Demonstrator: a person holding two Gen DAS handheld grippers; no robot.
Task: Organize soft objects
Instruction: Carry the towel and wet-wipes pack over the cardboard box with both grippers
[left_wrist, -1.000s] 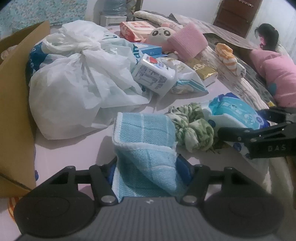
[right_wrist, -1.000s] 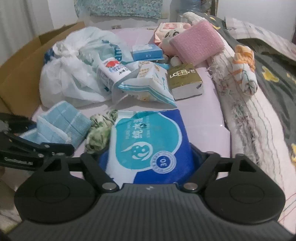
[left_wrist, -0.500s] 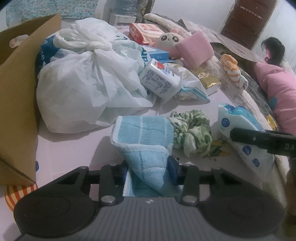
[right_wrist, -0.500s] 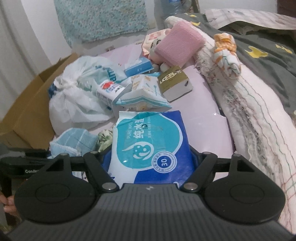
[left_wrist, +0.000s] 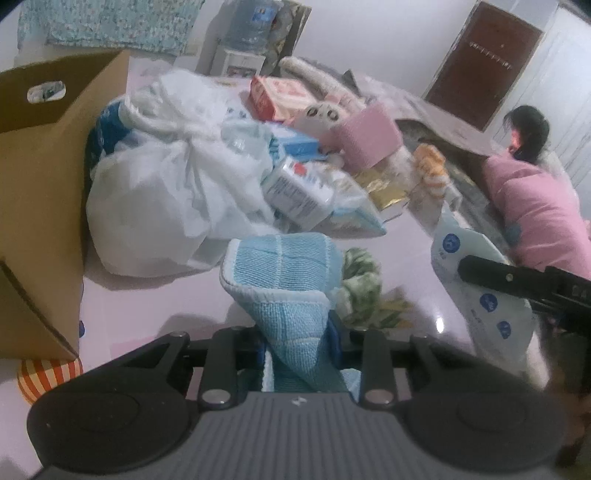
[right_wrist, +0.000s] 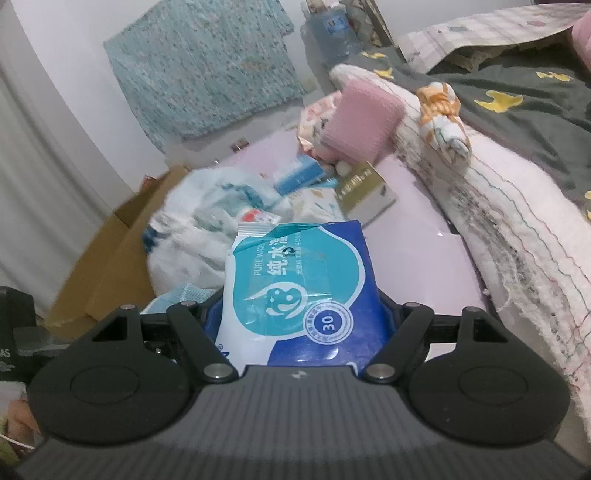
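Observation:
A light blue towel (left_wrist: 280, 266) is pinched at its near end in my left gripper (left_wrist: 297, 338), whose jaws are closing on it; its free end droops over the pink surface (left_wrist: 147, 306). My right gripper (right_wrist: 299, 314) is shut on a blue and white pack of wet wipes (right_wrist: 295, 280), held up off the surface. In the left wrist view that pack (left_wrist: 476, 295) and a black finger (left_wrist: 517, 280) of the right gripper show at the right. A green scrunchie (left_wrist: 360, 280) lies just behind the towel.
A cardboard box (left_wrist: 40, 192) stands at the left beside a knotted white plastic bag (left_wrist: 166, 192). Cartons, tissue packs, a plush toy and a pink cloth (left_wrist: 369, 136) pile up behind. A folded quilt (right_wrist: 498, 206) edges the right. A person in pink (left_wrist: 532, 199) sits far right.
My left gripper's jaws have narrowed onto the blue towel and lifted its near end. The right gripper has raised the wipes pack and rolled, tilting its view.

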